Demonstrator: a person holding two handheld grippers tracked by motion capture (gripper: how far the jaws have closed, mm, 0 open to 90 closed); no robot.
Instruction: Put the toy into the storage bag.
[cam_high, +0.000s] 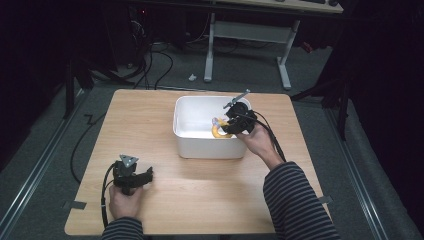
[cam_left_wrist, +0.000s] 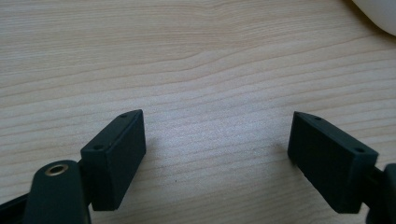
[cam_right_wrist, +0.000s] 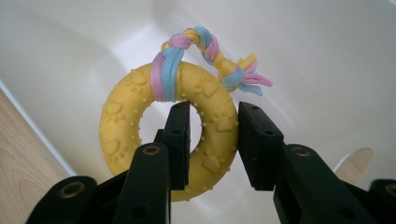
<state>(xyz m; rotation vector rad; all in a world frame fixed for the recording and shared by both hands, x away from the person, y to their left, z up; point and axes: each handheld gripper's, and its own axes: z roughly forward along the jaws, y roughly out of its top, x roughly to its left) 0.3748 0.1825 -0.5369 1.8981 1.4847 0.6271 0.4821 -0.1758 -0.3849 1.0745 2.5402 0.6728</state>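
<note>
Holding a yellow ring toy (cam_right_wrist: 168, 135) inside a white bin (cam_high: 186, 131).
Right gripper (cam_right_wrist: 214, 140) pinches the ring's side; left gripper (cam_left_wrist: 217, 156) rests spread apart over the table (cam_left_wrist: 196, 60).

Lab, wooden table (cam_high: 200, 190), floor cables (cam_high: 160, 65), desk frame (cam_high: 247, 35)

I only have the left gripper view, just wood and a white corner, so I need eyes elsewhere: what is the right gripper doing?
Observer: The right gripper is shut on a yellow ring toy, one jaw through its hole, the other outside.
Operator: Where is that toy relative to the white thing I see?
Observer: That is a white bin; the toy hangs inside it, above its floor.
Operator: Anything attached to the ring?
Observer: A braided pink, blue and yellow rope is looped round its top.
</note>
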